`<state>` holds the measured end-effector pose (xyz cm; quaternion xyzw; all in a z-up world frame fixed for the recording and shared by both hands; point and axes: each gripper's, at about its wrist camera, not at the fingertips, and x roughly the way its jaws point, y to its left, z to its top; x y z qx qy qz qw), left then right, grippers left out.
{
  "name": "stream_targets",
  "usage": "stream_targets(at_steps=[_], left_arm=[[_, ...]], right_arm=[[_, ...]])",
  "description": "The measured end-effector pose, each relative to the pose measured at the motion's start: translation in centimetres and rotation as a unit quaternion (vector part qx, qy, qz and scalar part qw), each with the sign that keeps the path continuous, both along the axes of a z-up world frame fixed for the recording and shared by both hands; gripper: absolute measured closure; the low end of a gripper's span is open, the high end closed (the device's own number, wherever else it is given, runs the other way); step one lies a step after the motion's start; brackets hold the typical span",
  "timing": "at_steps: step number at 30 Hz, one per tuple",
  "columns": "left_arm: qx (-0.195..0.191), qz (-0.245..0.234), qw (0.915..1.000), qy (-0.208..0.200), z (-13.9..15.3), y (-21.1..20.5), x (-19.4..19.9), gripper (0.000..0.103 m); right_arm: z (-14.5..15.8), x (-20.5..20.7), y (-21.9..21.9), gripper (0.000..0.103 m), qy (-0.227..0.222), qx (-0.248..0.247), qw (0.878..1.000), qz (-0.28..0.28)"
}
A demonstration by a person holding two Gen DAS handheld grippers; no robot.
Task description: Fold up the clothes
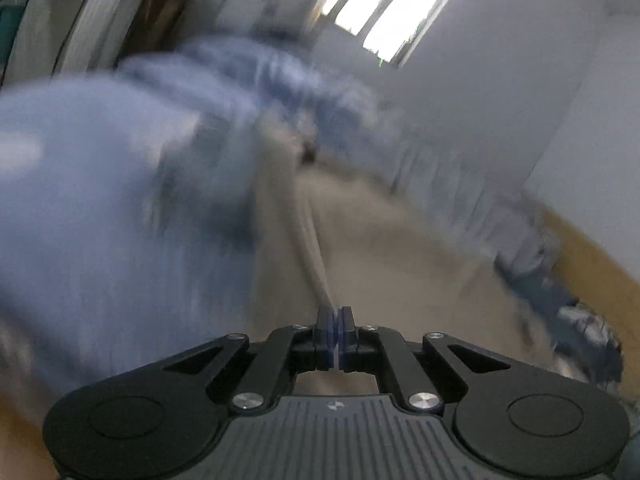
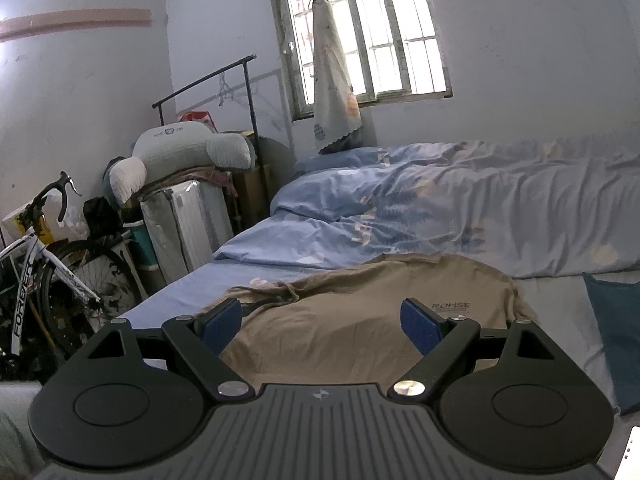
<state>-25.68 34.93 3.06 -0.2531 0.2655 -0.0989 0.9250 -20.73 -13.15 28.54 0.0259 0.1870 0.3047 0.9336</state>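
Right wrist view: the bed [image 2: 168,292] with its pale blue sheet fills the room's middle, a rumpled blue duvet [image 2: 460,208] heaped along its far side, and the tan T-shirt [image 2: 360,312] lies spread flat on the near part, printed side up. The right gripper [image 2: 322,322] hangs just over the shirt with its jaws wide apart, nothing between them. In the blurred left wrist view the left gripper [image 1: 335,322] has its jaws pressed together on a thin tan edge of the shirt, which runs taut away from the pads. To fold well, I judge the left should carry that edge across in one smooth sweep while the right pins or takes the matching corner, keeping the hem straight. The duvet crowds the far edge; a dark blue cushion [image 2: 616,332] lies near the shirt's right side. A bicycle [image 2: 44,256] stands well apart.
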Motion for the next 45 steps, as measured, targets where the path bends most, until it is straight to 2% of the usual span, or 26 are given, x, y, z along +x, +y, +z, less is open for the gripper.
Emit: stream_targets(at_steps=[3,10,15,20,24,26,29,34,39,41,42,43,45], left_arm=[[-0.024,0.026,0.9991,0.023,-2.5,0.0,-0.6,0.103],[-0.018,0.039,0.9986,0.032,-2.2,1.3,0.2,0.103],[-0.024,0.04,0.9986,0.026,-2.1,0.9,-0.2,0.103],[-0.032,0.055,0.9977,0.021,-2.5,0.5,-0.7,0.103],[-0.03,0.083,0.9961,0.012,-1.9,1.0,-1.2,0.103],[-0.031,0.1,0.9944,0.005,-1.7,1.5,-1.7,0.103],[-0.024,0.135,0.9906,-0.003,-1.3,2.0,-2.6,0.103],[-0.008,0.185,0.9826,-0.005,-1.0,3.5,-3.6,0.103],[0.014,0.203,0.9792,-0.002,0.1,4.9,-3.4,0.103],[0.024,0.207,0.978,-0.002,0.5,5.4,-3.2,0.103],[0.029,0.21,0.9772,-0.002,0.7,5.7,-3.1,0.103],[0.036,0.215,0.976,-0.001,0.8,6.1,-2.9,0.103],[0.053,0.224,0.9731,0.001,1.2,7.1,-2.2,0.103]], right_arm=[[0.2,-0.2,0.1,0.015,-0.001,-0.003,1.0,0.005],[-0.4,0.8,1.7,0.015,0.007,-0.008,1.0,0.016],[-2.1,3.6,6.1,0.015,0.024,-0.002,0.998,0.06],[-5.4,9.5,13.4,0.015,0.051,0.011,0.994,0.099],[-8.1,15.3,19.1,0.015,0.077,0.01,0.992,0.1],[-9.3,18.3,21.9,0.018,0.068,-0.007,0.992,0.103],[-11.0,22.0,25.8,0.021,0.026,-0.074,0.989,0.127],[-15.0,27.6,31.4,0.042,0.005,-0.166,0.972,0.167],[-18.8,31.6,35.5,0.048,-0.032,-0.248,0.952,0.176],[-19.9,32.8,36.8,0.054,-0.041,-0.276,0.941,0.19],[-20.5,33.3,37.3,0.069,-0.041,-0.289,0.936,0.198],[-20.9,33.5,37.7,0.091,-0.04,-0.301,0.93,0.207],[-21.3,33.4,37.7,0.096,-0.048,-0.311,0.921,0.231]])
